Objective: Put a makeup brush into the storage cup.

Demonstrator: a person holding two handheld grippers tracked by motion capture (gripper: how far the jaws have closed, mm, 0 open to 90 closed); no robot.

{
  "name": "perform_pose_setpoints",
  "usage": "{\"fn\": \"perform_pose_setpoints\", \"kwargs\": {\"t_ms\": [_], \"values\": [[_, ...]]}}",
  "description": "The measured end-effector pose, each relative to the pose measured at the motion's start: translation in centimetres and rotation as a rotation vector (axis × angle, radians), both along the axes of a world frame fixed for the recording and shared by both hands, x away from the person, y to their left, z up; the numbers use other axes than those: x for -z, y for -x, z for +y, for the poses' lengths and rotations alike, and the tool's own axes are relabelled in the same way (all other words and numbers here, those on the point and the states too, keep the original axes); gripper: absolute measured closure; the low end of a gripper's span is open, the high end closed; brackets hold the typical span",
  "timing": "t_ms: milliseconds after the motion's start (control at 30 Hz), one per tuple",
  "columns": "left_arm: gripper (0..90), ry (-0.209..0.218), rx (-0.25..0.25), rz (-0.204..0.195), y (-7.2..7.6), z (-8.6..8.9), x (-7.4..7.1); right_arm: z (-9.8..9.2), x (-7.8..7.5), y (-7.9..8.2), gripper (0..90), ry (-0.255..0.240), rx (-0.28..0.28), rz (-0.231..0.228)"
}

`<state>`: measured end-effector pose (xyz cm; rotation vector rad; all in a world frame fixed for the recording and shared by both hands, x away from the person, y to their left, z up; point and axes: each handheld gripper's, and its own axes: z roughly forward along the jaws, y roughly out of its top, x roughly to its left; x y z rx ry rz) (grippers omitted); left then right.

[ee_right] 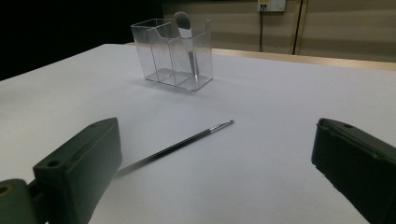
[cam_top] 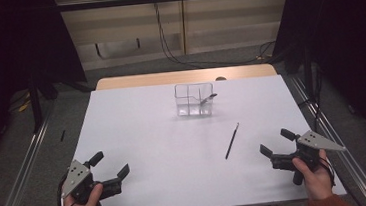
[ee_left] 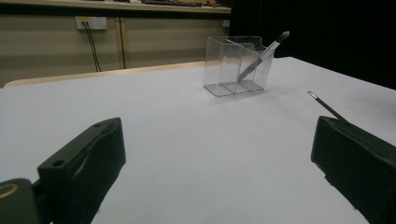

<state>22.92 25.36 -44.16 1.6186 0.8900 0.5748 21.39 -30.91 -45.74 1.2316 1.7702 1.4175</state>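
On the white table (cam_top: 139, 137) a thin black brush (cam_top: 232, 141) lies flat, right of centre and nearer the right gripper (cam_top: 275, 146) than the left gripper (cam_top: 110, 164); both grippers sit at the near edge with jaws spread wide and nothing between them; far of centre stands a clear organiser (cam_top: 194, 100) with several compartments, and a bigger brush (cam_top: 207, 98) leans in its right-hand one, head poking over the rim; the job in hand looks like picking up the thin brush for that organiser, and the right gripper is the natural choice; in the right gripper view the brush (ee_right: 175, 147) runs from beside the left-hand jaw out towards the organiser (ee_right: 173, 53), so the wrist wants turning until the jaws straddle the handle crosswise; go low, since the handle is slim and lies flush on the table; pinch near the middle so it doesn't swing; a light, square close should do, as a skewed one would likely roll it away; the left gripper can stay back.
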Motion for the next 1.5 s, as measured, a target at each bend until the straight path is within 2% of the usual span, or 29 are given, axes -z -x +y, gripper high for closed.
{"fn": "perform_pose_setpoints", "kwargs": {"t_ms": [367,700,967,1133,1500], "values": [[3.1,-0.003,0.004,0.000,-0.2,-0.2,0.0,0.0,0.0,0.1,1.2,-0.014,-0.006,-0.021],[3.1,0.001,0.003,0.004,-0.2,0.0,0.1,0.4,-0.2,-0.3,1.0,-0.006,-0.016,-0.028],[3.1,0.003,0.003,-0.006,-0.2,-0.2,0.0,1.6,-0.6,-1.2,0.9,-0.009,-0.054,-0.031],[3.1,-0.006,0.015,-0.011,-0.3,-0.5,-0.1,2.3,-1.1,-2.0,0.9,-0.010,-0.055,-0.049],[3.2,0.000,0.003,-0.007,-0.3,-0.3,-0.1,3.7,-1.2,-4.1,1.8,0.009,-0.069,-0.027]]}}
